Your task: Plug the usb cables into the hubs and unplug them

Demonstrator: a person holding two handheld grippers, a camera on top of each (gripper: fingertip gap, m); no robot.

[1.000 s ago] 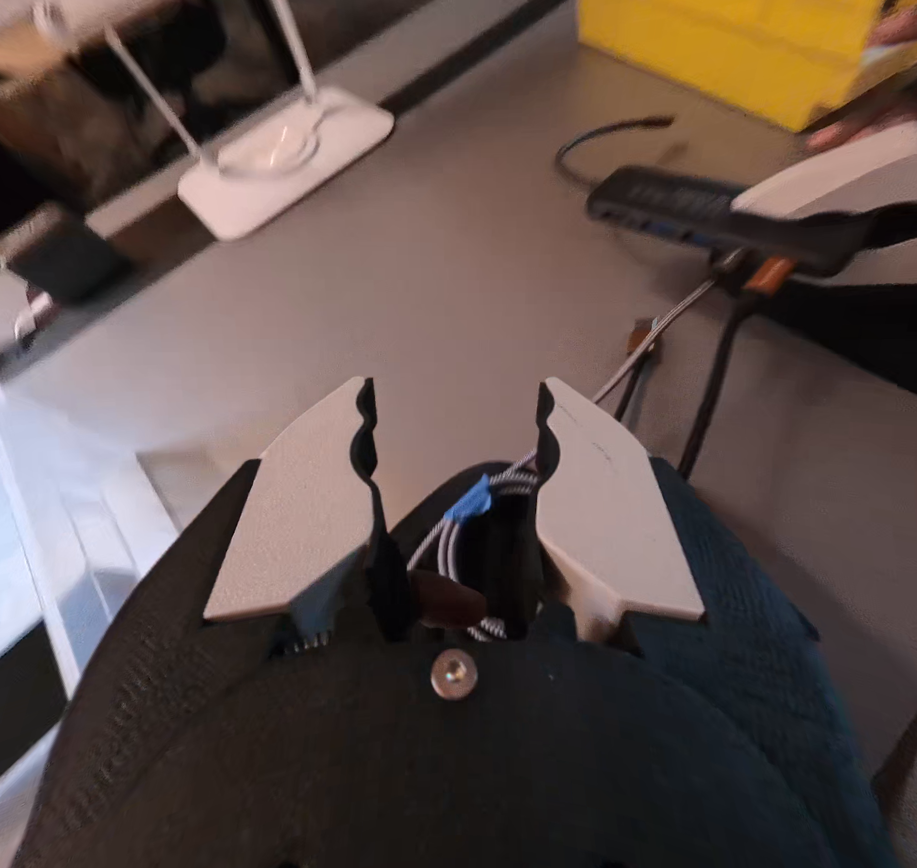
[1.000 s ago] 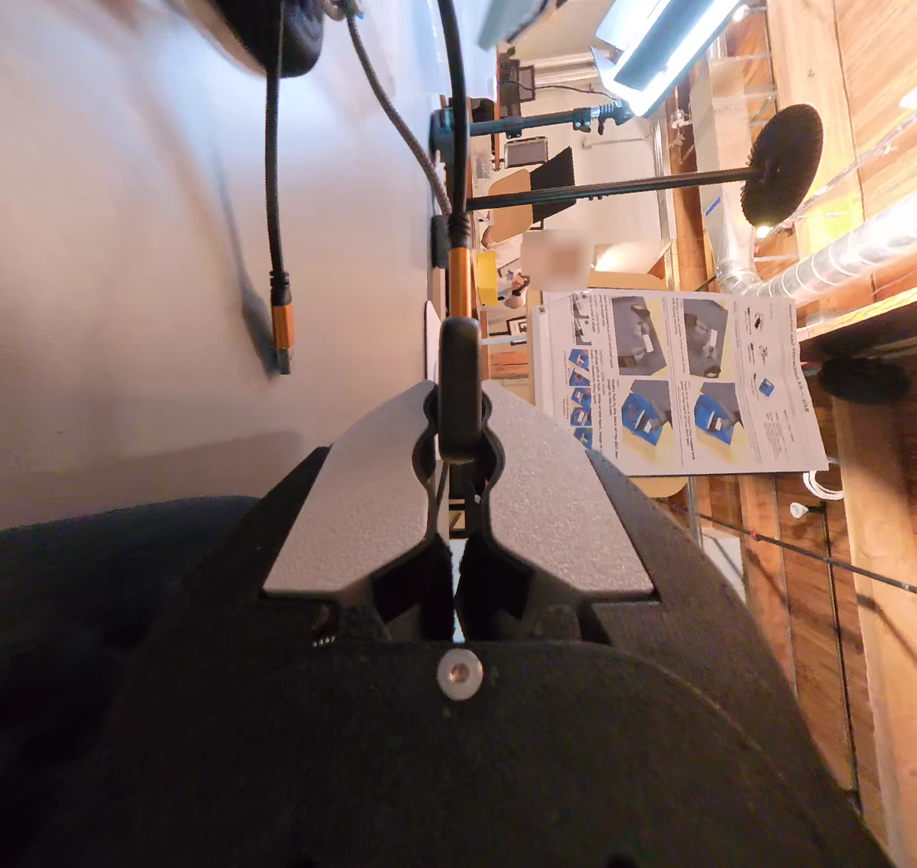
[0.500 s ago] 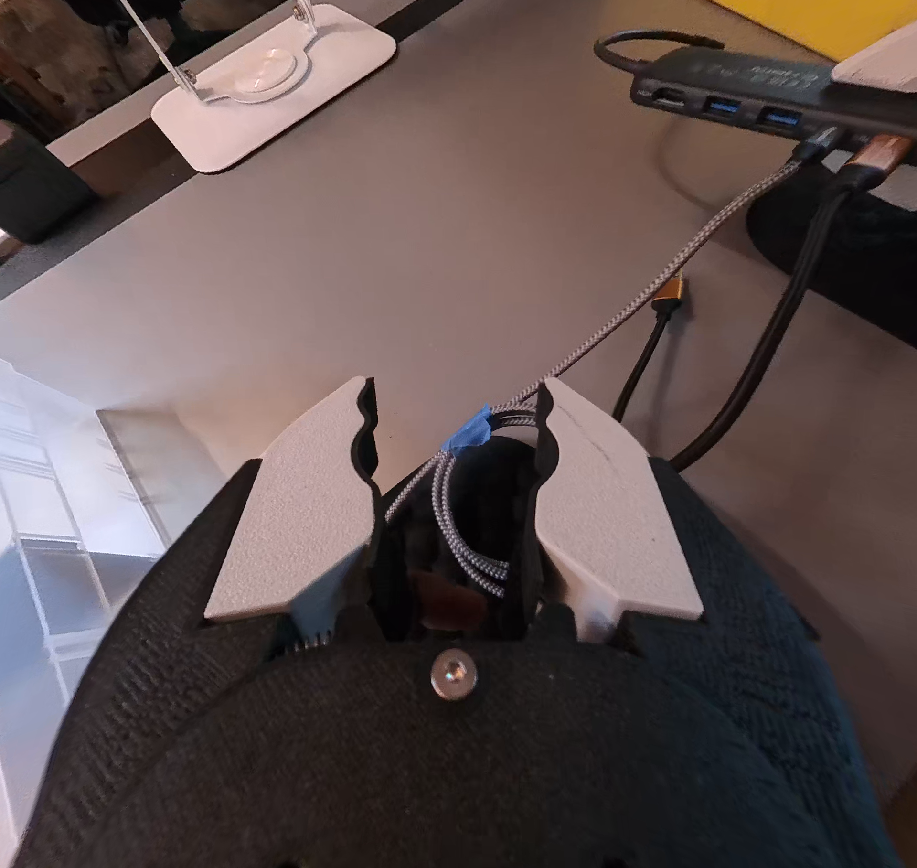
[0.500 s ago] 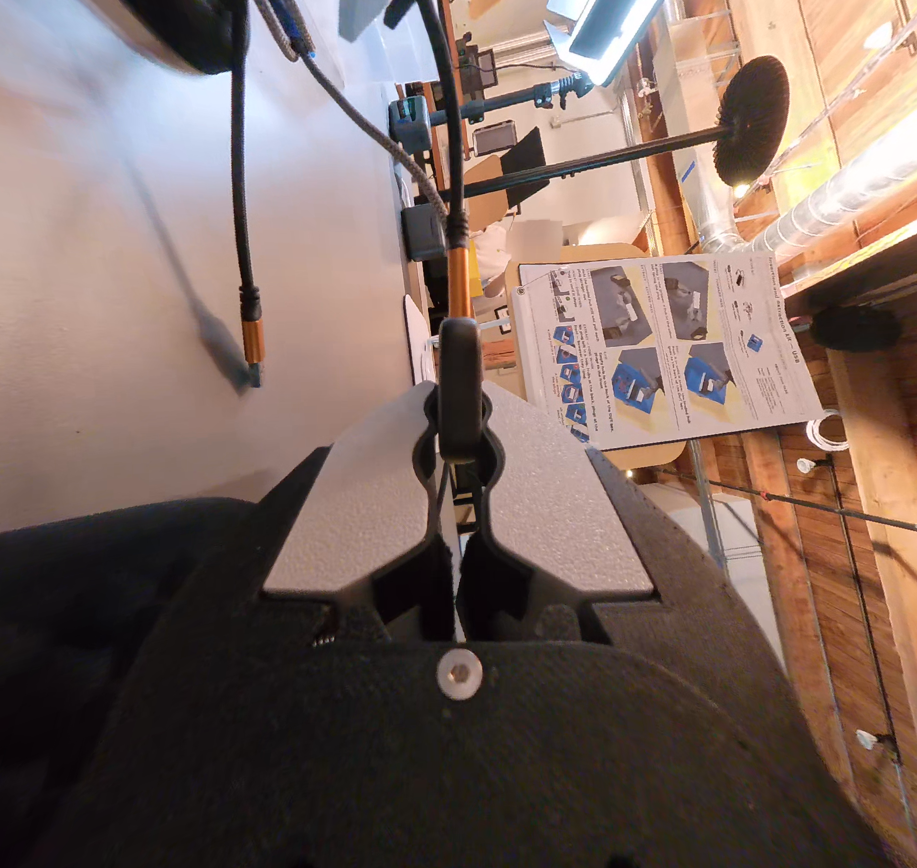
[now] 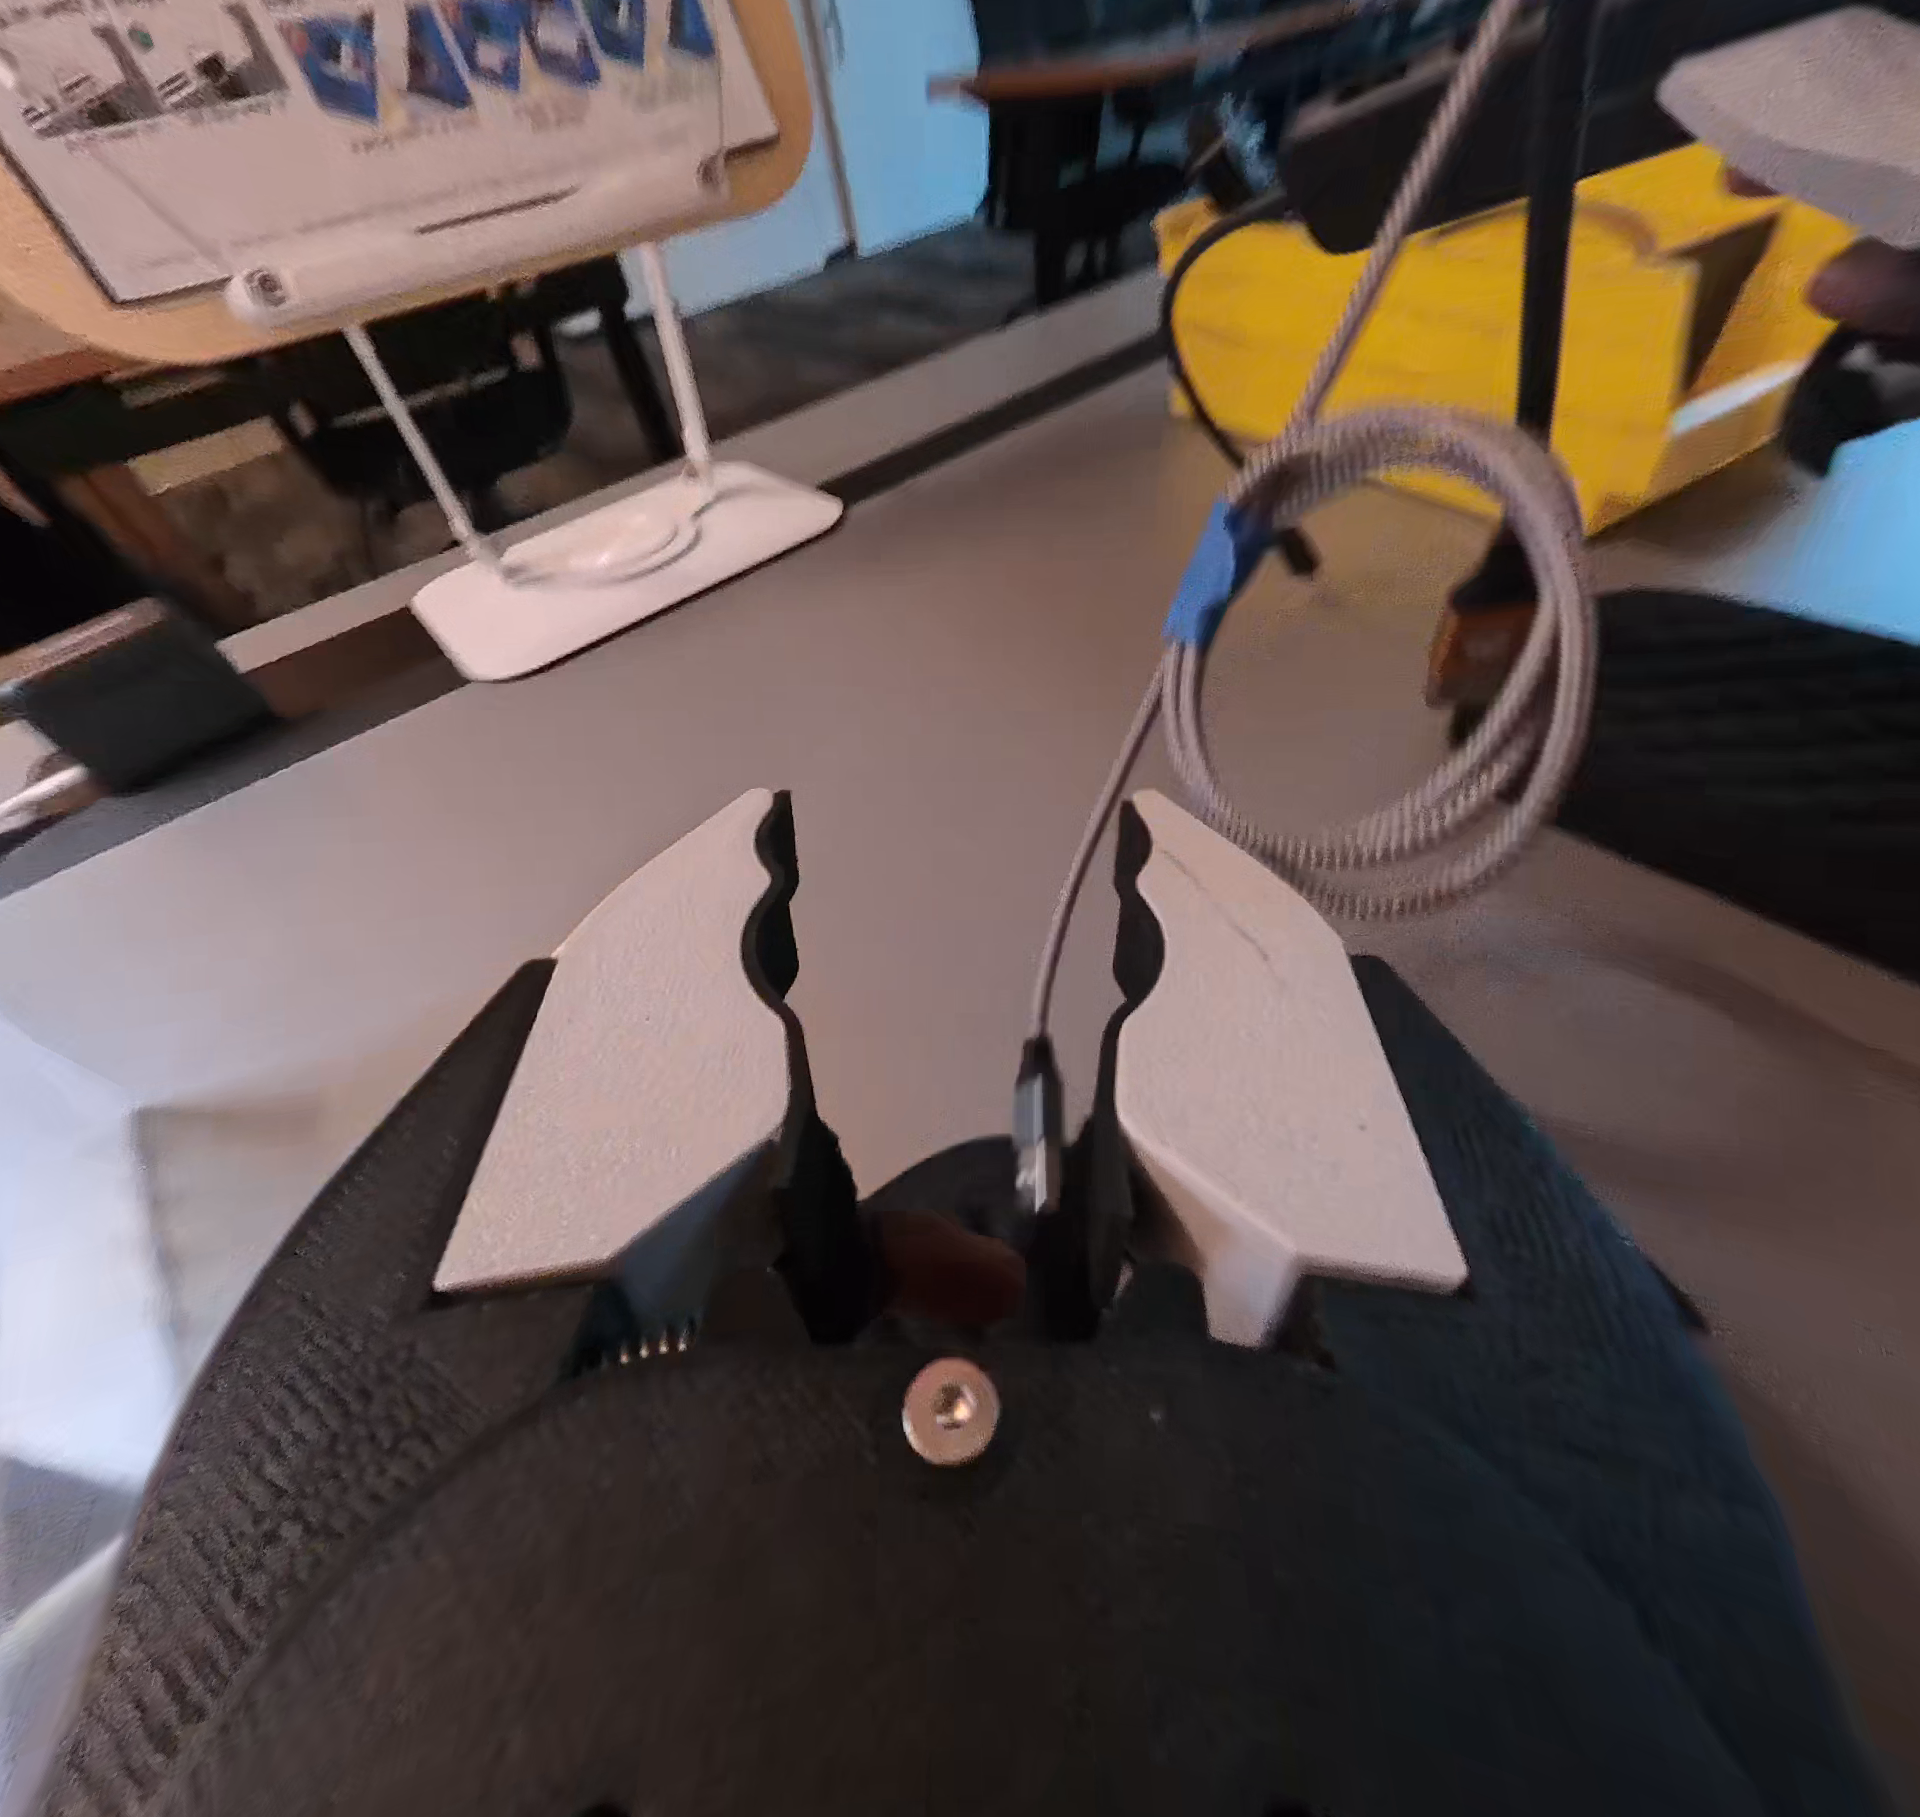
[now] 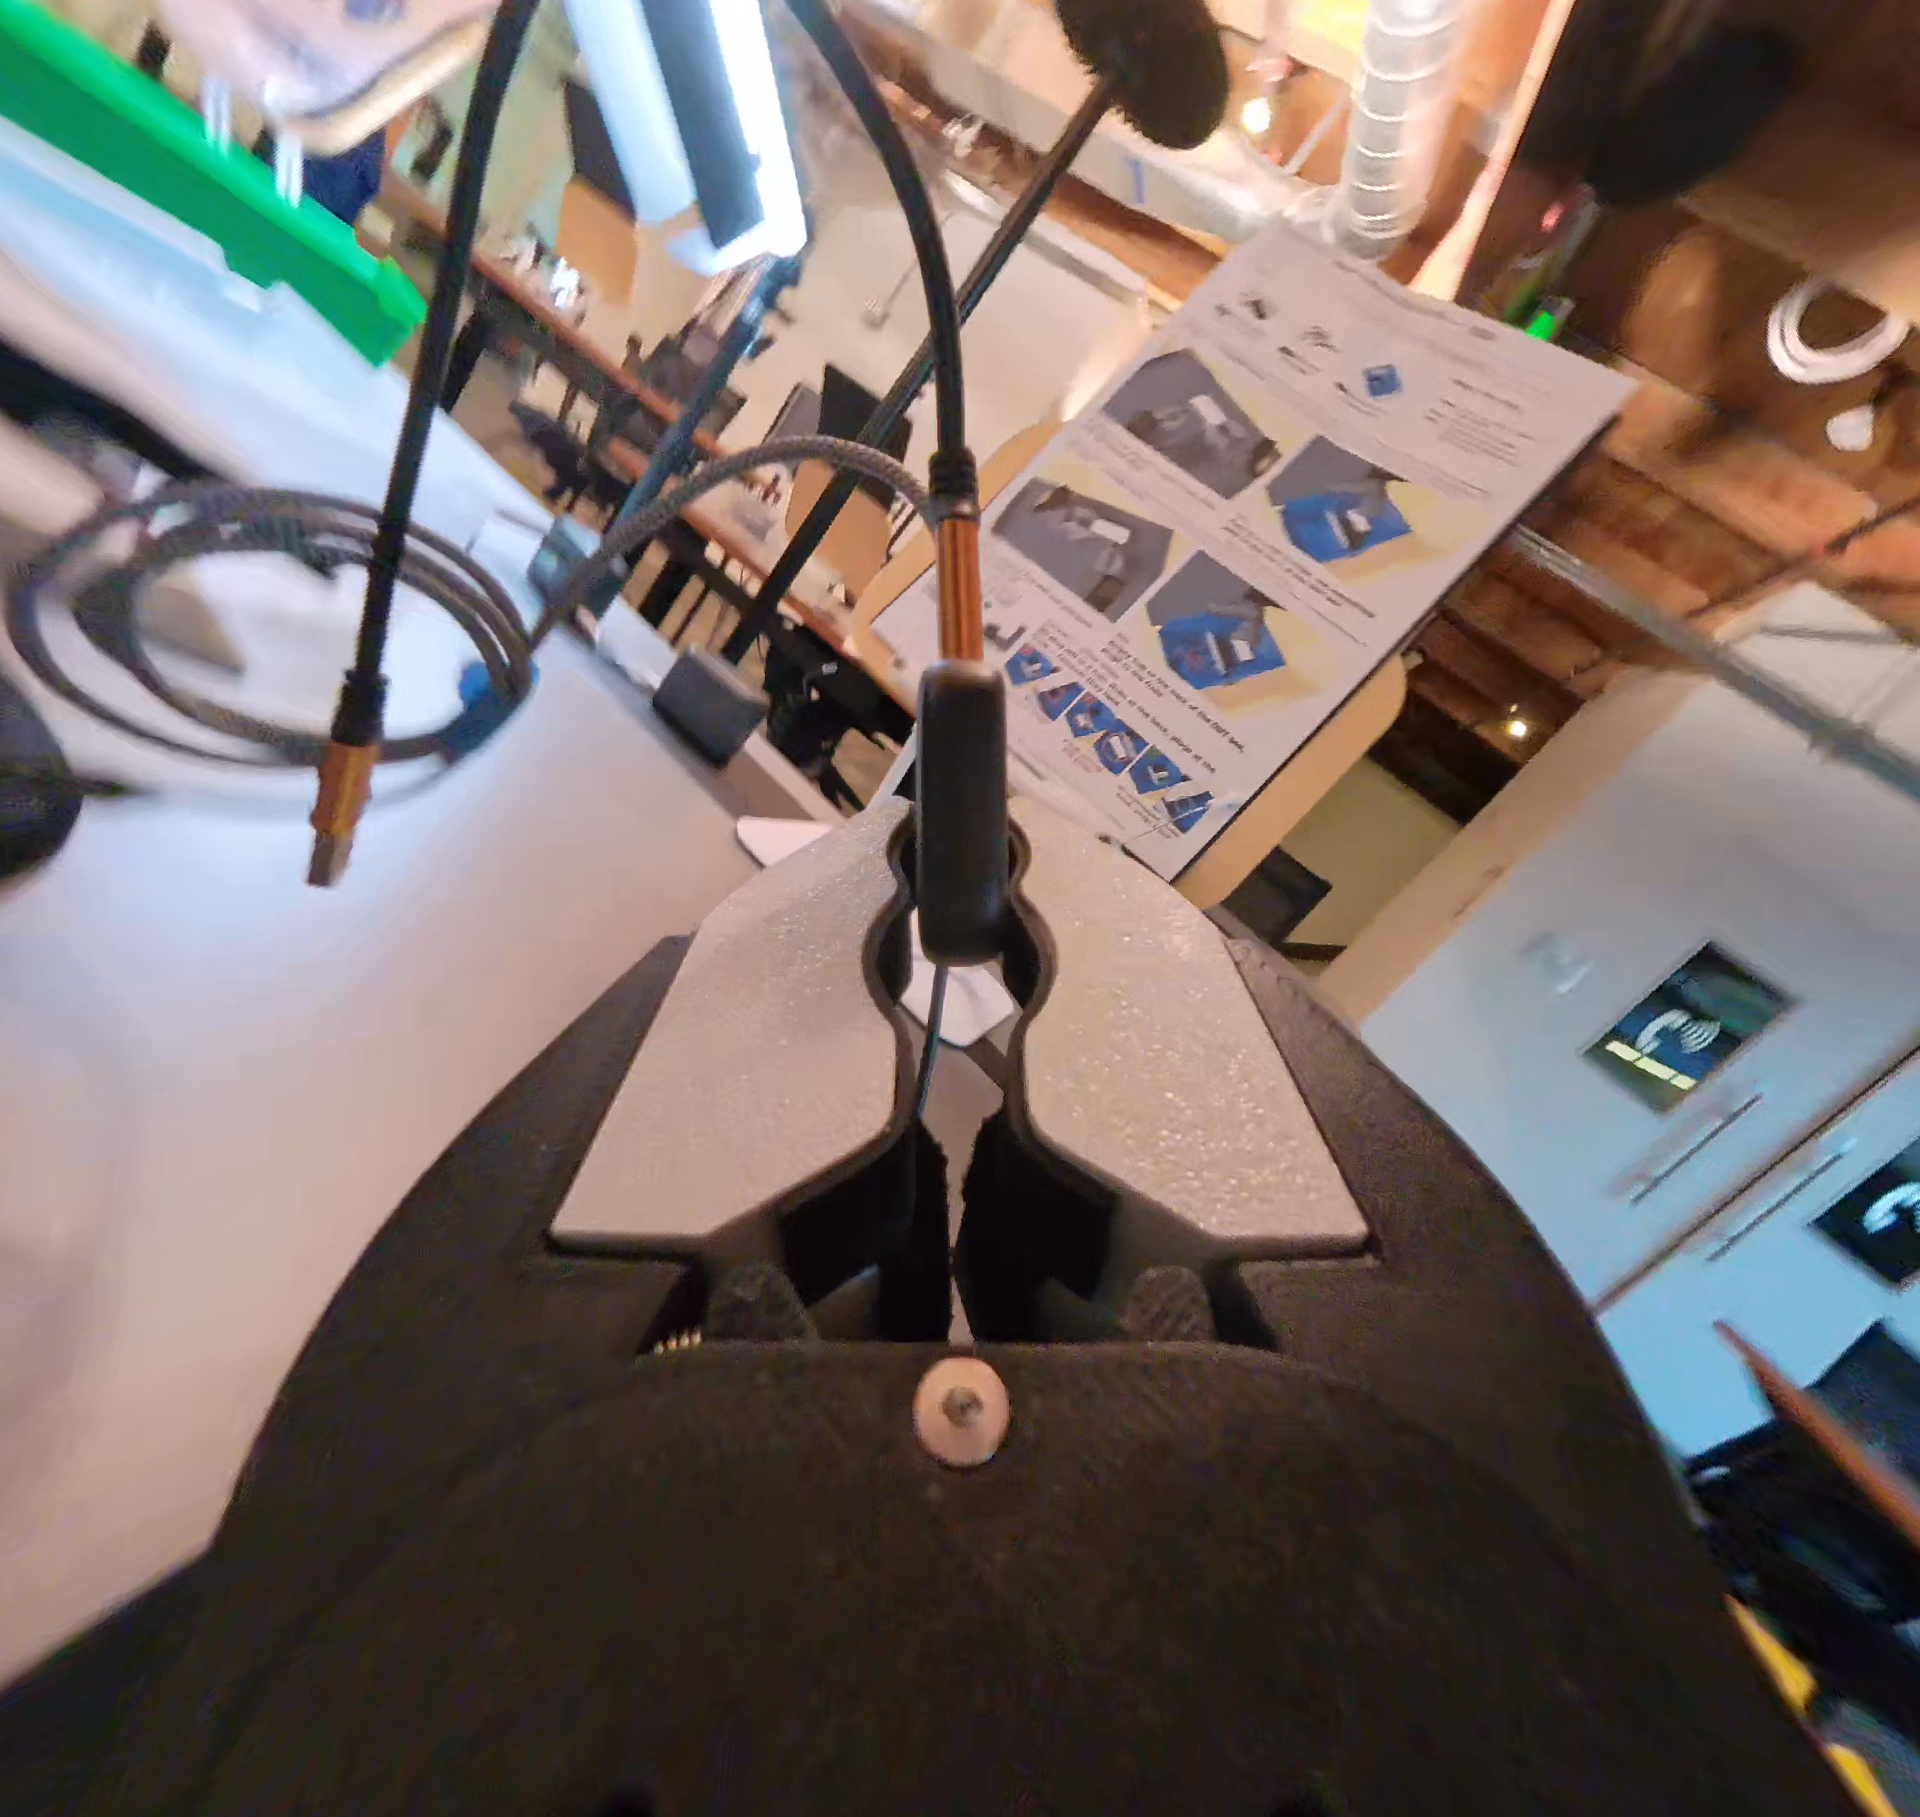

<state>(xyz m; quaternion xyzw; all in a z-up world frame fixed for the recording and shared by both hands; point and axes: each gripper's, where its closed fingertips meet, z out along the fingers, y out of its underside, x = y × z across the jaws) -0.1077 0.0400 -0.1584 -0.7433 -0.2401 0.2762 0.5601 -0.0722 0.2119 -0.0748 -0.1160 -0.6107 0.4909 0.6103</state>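
Observation:
My right gripper is shut on a black hub, held up in the air and seen end-on. An orange plug on a black cable sits in the hub's top, and that cable's other orange plug dangles free at the left. A grey braided cable also hangs from the hub, its coil bound with blue tape. My left gripper is open. The braided cable's dark plug end hangs between its fingers, close to the right finger, with neither pad pressing on it.
A grey table lies below. An instruction sheet stands on a white base at the far edge. A yellow box sits at the back right. A green bin is at the far left. There is about 20 centimeters between the tips of the two grippers.
The right gripper has lifted the hub and rolled upright, so the cables now hang in the air. The braided coil rose from beneath my left gripper to its right. The left view tilted up.

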